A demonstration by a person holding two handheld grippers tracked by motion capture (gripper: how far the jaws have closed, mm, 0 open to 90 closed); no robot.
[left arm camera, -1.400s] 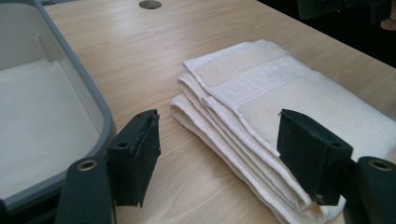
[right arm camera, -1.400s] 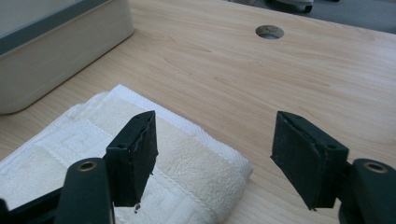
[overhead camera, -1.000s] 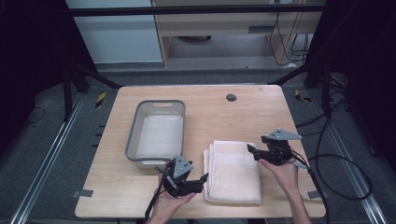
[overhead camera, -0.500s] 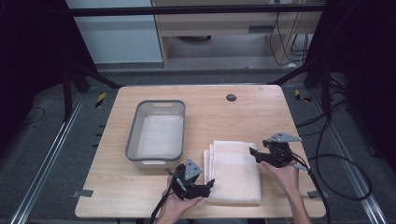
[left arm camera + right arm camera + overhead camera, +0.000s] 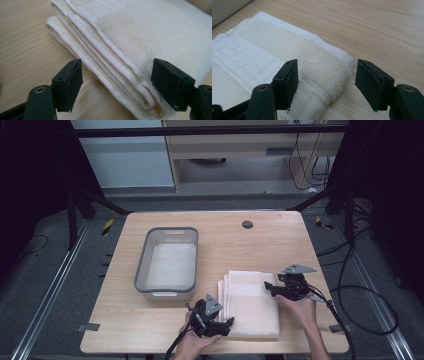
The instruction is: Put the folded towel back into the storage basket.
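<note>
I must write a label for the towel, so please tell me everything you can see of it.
The towel is cream-white terry cloth, folded into a flat rectangle of several layers, with a woven key-pattern border band and stitched hems. It lies on the wooden table, to the right of the grey bin and apart from it. The left gripper, jaws open, straddles its layered near-left corner. The right gripper, also open, straddles a folded corner at its right side. Whether the jaws touch the cloth cannot be told.
</note>
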